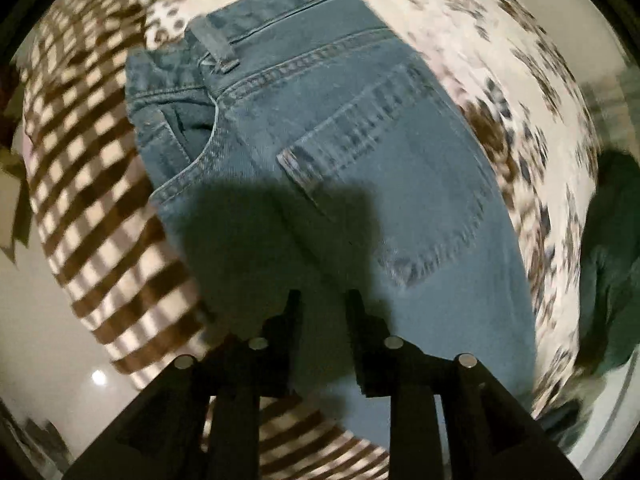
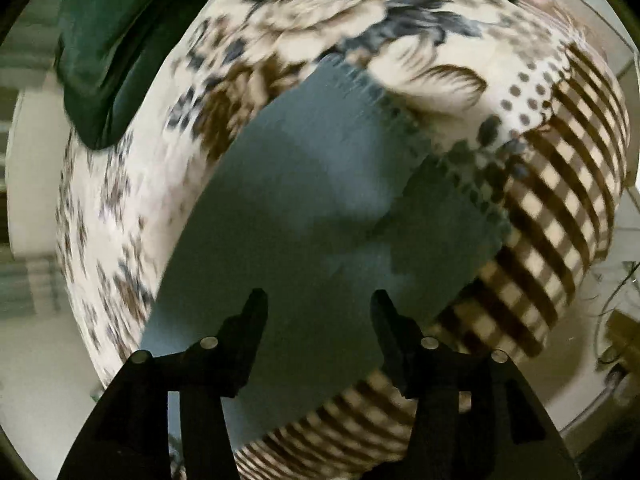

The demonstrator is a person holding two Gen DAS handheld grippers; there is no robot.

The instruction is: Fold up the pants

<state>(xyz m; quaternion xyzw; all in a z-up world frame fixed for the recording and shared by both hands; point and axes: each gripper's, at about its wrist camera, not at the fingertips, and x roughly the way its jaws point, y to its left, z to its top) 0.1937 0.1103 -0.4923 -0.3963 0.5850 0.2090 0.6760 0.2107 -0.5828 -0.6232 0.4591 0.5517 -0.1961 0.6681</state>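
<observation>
Blue jeans (image 1: pixel 320 152) lie flat on a patterned blanket (image 1: pixel 500 92). The left wrist view shows their waistband, belt loop and back pocket, folded lengthwise. My left gripper (image 1: pixel 322 300) hovers above the jeans below the pocket, jaws a little apart and empty, casting a shadow on the denim. In the right wrist view, blurred by motion, the leg part of the jeans (image 2: pixel 304 184) runs across the blanket (image 2: pixel 420 60). My right gripper (image 2: pixel 318 300) is open wide above the leg fabric and holds nothing.
The blanket has a floral middle and a brown checked border (image 1: pixel 100 200). A dark green cloth (image 1: pixel 616 260) lies at the bed's edge, and it also shows in the right wrist view (image 2: pixel 108 52). Pale floor (image 1: pixel 40 320) surrounds the bed.
</observation>
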